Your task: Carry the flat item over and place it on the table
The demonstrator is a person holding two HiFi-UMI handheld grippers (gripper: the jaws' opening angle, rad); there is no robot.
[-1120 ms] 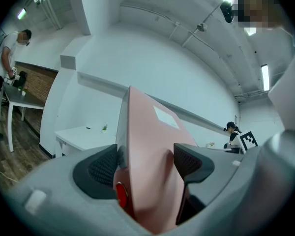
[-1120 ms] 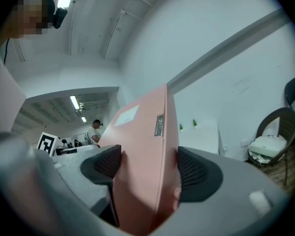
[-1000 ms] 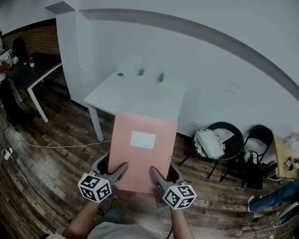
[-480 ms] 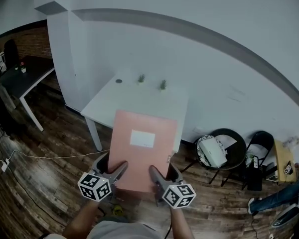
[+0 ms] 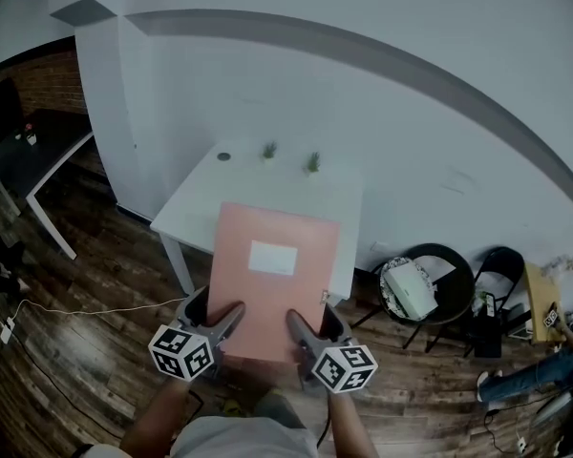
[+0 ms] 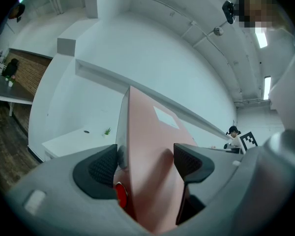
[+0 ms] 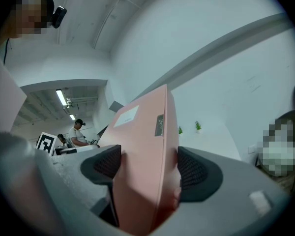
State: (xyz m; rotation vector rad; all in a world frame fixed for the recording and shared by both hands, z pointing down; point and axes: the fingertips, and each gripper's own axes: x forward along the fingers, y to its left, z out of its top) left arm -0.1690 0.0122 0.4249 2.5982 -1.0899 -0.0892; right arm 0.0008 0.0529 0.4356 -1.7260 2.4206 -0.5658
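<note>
A flat pink folder (image 5: 272,280) with a white label is held in the air in front of me, its far edge over the near side of a white table (image 5: 258,191). My left gripper (image 5: 213,324) is shut on the folder's near left corner, and my right gripper (image 5: 306,330) is shut on its near right corner. In the left gripper view the pink folder (image 6: 147,151) rises between the jaws of the left gripper (image 6: 145,166). In the right gripper view the pink folder (image 7: 145,146) fills the gap of the right gripper (image 7: 147,168), both pads pressed on it.
Two small plants (image 5: 311,163) and a dark round thing (image 5: 223,156) sit at the table's far edge by the white wall. Black folding chairs (image 5: 430,289) stand at the right, a dark desk (image 5: 38,156) at the left. A cable (image 5: 86,303) lies on the wooden floor.
The white table has come nearer and the folder's far edge now overlaps it. Both grippers keep the same hold on the folder. The person at the left desk has left the view.
</note>
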